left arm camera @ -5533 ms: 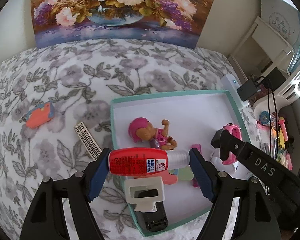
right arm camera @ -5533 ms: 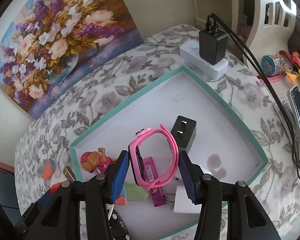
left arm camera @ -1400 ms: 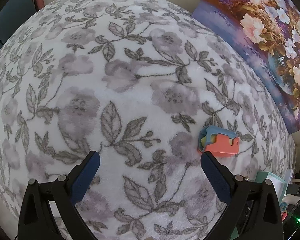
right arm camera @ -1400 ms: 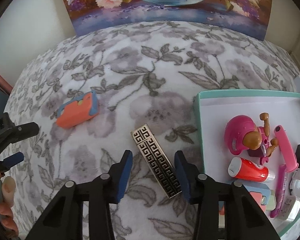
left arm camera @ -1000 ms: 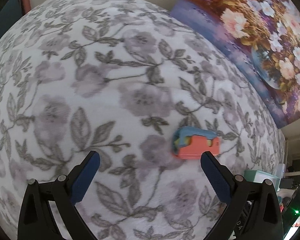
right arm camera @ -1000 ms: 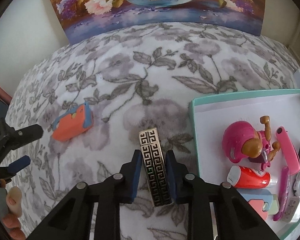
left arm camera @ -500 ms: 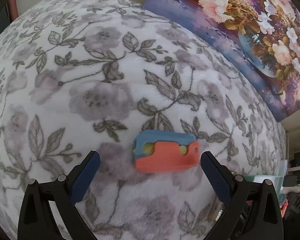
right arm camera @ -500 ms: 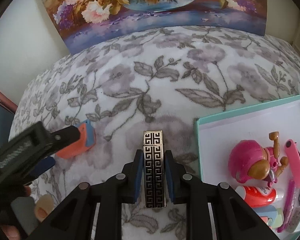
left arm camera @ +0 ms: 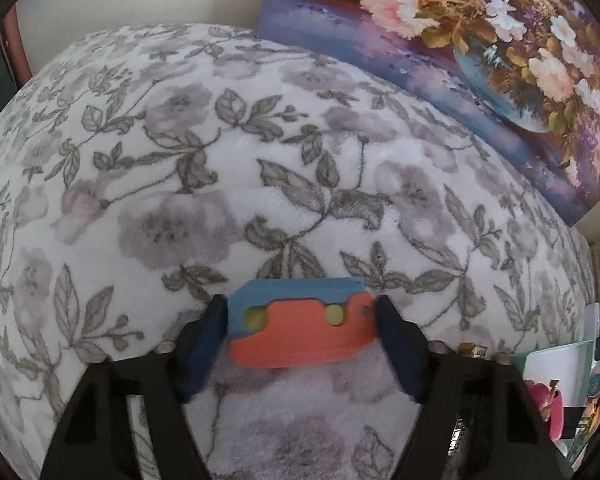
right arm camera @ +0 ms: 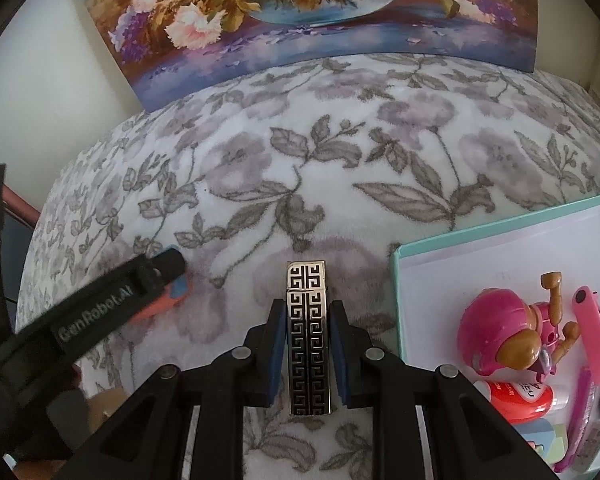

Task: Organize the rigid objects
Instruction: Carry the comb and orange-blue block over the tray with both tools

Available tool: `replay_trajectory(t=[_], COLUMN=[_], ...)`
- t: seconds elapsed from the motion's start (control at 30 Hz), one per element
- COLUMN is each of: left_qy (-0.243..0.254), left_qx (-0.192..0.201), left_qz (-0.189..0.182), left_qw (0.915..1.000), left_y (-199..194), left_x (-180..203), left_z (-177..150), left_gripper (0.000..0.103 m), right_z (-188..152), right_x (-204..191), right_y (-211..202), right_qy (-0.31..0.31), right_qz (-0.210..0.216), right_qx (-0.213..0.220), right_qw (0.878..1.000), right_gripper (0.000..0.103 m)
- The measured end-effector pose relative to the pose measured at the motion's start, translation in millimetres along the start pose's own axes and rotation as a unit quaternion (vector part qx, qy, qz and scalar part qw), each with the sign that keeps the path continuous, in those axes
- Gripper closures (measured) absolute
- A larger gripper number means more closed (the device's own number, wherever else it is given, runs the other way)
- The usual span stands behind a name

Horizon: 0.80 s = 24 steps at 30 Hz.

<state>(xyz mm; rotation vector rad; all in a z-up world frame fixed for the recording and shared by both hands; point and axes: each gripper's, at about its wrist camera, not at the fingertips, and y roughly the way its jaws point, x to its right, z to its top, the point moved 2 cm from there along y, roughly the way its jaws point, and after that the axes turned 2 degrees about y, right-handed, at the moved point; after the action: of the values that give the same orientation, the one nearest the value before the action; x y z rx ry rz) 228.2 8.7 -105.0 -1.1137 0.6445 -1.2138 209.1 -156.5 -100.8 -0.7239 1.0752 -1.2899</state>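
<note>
Surface: floral blanket [left arm camera: 228, 184], painting [right arm camera: 308, 12] behind it.
Left gripper [left arm camera: 300, 334]: tilted down, closing around orange-blue block [left arm camera: 300, 330].
Right gripper [right arm camera: 306, 354]: clamped on patterned bar [right arm camera: 308, 336] beside tray [right arm camera: 500, 240].

The patterned lighter [right arm camera: 308, 336] is lying on the floral blanket [right arm camera: 340, 184], just left of the tray [right arm camera: 480, 248]. The foam block [left arm camera: 300, 324] is sitting farther left. Behind both, the flower painting [right arm camera: 320, 12] is leaning against the wall. The toy figure [right arm camera: 508, 336] is lying in the tray.
</note>
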Motion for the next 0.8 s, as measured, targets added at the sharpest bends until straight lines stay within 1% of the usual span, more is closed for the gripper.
replay_trajectory(t=[0.23, 0.4, 0.53, 0.8], left_qy=[-0.003, -0.006, -0.022, 0.005], left_qx=[-0.018, -0.018, -0.016, 0.012], left_qz=[0.018, 0.031, 0.020, 0.013], left_qw=[0.9997, 0.9993, 0.9994, 0.9998], left_y=[-5, -26, -46, -93], left_x=[-8, -23, -28, -9], left_z=[-3, -13, -20, -41], left_gripper=[0.030, 0.030, 0.030, 0.030], right_z=[-9, -22, -33, -47], right_x=[-3, -3, -2, 11], right_y=[-4, -13, -26, -61], right_qy=[-0.005, 0.014, 0.007, 0.037], right_qz=[-0.008, 0.015, 0.012, 0.036], right_qx=[-0.011, -0.026, -0.029, -0.020], right_qw=[1.000, 0.999, 0.999, 0.998], right_gripper=[0.080, 0.081, 0.081, 0.081])
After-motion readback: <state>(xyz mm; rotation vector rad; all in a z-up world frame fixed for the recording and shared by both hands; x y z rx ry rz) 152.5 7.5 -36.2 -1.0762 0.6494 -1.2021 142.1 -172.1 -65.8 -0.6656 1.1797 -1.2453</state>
